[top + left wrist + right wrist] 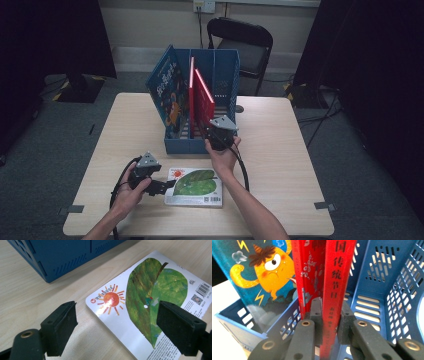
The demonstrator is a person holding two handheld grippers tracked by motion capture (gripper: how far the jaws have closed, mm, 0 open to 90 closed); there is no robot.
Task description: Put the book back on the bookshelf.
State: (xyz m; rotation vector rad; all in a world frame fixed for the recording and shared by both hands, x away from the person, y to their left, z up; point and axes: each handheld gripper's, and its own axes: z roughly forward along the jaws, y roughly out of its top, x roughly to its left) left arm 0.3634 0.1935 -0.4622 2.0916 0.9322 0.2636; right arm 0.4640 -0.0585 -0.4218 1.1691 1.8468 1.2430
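The high view is dim and soft, with dark black curtains at both upper corners and a muted, low-contrast counter (280, 150); fine print is unreadable there. Light falls from overhead, so shadows under the hands are faint and short.

The left gripper view is brighter and sharper: a white glare patch sits on the glossy picture book (140, 297) at the sun drawing, and the left tool (115, 327) throws a soft shadow on the wood below its near jaw.

In the right gripper view the right tool (330, 325) is blurred up close, the red book (337, 285) is slightly soft, and the right edge blows out to white.
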